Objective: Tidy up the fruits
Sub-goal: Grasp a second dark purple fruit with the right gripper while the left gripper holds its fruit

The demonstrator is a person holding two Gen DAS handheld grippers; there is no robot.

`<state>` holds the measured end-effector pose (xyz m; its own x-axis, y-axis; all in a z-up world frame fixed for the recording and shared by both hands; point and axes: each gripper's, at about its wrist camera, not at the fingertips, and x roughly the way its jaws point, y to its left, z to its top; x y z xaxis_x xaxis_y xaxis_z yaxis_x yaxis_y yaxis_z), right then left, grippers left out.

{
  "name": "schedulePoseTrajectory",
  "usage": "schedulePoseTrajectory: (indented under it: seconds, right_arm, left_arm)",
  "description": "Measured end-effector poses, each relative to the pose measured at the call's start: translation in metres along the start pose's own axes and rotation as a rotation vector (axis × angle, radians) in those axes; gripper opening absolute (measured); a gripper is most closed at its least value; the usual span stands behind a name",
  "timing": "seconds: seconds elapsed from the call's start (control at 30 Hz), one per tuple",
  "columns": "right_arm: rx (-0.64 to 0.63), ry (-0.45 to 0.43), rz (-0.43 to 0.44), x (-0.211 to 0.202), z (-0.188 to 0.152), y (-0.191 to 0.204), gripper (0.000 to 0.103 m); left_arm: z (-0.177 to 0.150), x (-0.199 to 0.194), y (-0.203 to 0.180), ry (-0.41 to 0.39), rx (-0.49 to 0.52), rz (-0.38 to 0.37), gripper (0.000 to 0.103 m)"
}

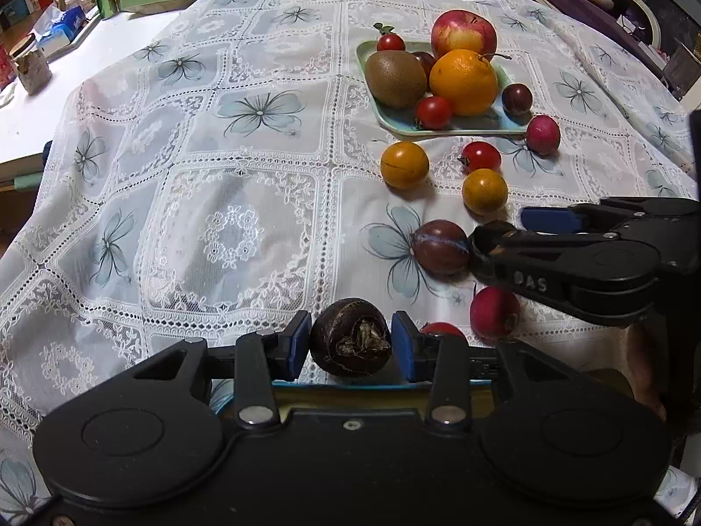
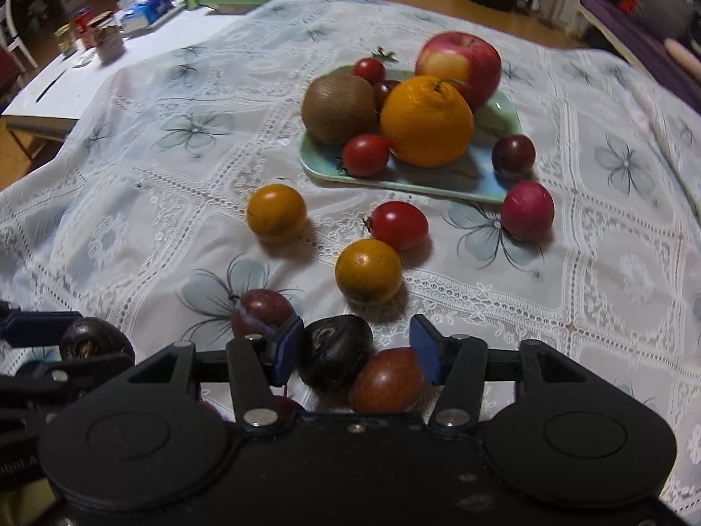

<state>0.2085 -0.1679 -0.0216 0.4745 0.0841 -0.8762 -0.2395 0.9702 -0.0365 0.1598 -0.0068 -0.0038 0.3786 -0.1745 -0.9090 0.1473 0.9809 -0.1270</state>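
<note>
left tool (image 1: 350, 344): I see it clamped on a dark water chestnut (image 1: 350, 337).
right tool (image 2: 357, 350): apart around a black chestnut (image 2: 335, 350) and a brown-red fruit (image 2: 387, 379).
risk: closing pinches both; one squirts toward 6 o'clock.

Two wrist cameras, both close and tilted down over the table

The left wrist view sat just behind its own gripper (image 1: 350, 344), looking steeply down and forward across the lace tablecloth (image 1: 175, 175) toward the green tray (image 1: 394, 125). The right wrist view looked the same way past the right gripper (image 2: 355, 348), nearer the tray (image 2: 438, 186), though slightly blurred. Both shared the tray, the loose fruit before it, and each caught the other's gripper.
</note>
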Motion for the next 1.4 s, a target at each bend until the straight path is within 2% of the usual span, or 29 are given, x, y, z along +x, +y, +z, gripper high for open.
schedulePoseTrajectory:
  seconds: [0.1,0.3,0.43,0.53,0.63,0.8,0.9,0.97,1.0,1.07,1.13,1.23,1.4]
  right_arm:
    - [0.001,-0.016,0.035,-0.005,-0.002,0.001,0.025]
    - [0.043,-0.007,0.038,-0.010,0.001,0.001,0.019]
    - [0.108,0.007,0.064,-0.017,0.003,-0.004,0.017]
    - [0.112,0.015,0.062,-0.017,0.003,-0.003,0.017]
    - [0.088,0.047,0.066,-0.012,0.003,0.001,0.026]
    - [0.022,0.073,0.078,-0.002,0.007,0.013,0.047]
    - [-0.002,0.081,0.089,0.001,0.010,0.019,0.055]
    - [0.012,0.090,0.108,0.003,0.011,0.018,0.056]
    - [0.025,0.093,0.118,0.003,0.011,0.015,0.055]
    - [0.038,0.081,0.112,0.001,0.009,0.012,0.046]
    - [0.032,0.054,0.063,-0.004,0.005,0.012,0.023]
    - [0.046,0.036,0.065,-0.012,0.002,0.008,0.022]
    - [0.191,0.024,0.081,-0.037,-0.005,-0.006,0.021]
  left_arm:
    - [-0.002,-0.002,0.000,0.002,0.000,0.001,0.048]
    - [-0.004,-0.007,0.004,0.007,-0.018,-0.019,0.048]
    - [-0.006,-0.012,0.003,0.001,-0.015,-0.020,0.048]
    - [-0.008,-0.014,0.003,-0.001,-0.012,-0.023,0.048]
    - [-0.010,-0.014,0.002,0.004,-0.009,-0.023,0.048]
    - [-0.012,-0.012,0.000,0.013,-0.006,-0.027,0.048]
    - [-0.012,-0.012,0.001,0.012,-0.012,-0.028,0.048]
    - [-0.012,-0.012,0.002,0.013,-0.018,-0.030,0.048]
    - [-0.012,-0.013,0.002,0.013,-0.018,-0.030,0.048]
    - [-0.013,-0.015,0.002,0.011,-0.018,-0.030,0.048]
    - [-0.015,-0.016,0.003,0.011,-0.020,-0.032,0.048]
    - [-0.016,-0.020,0.003,0.009,-0.024,-0.037,0.048]
    - [-0.023,-0.036,0.002,0.005,-0.014,-0.064,0.048]
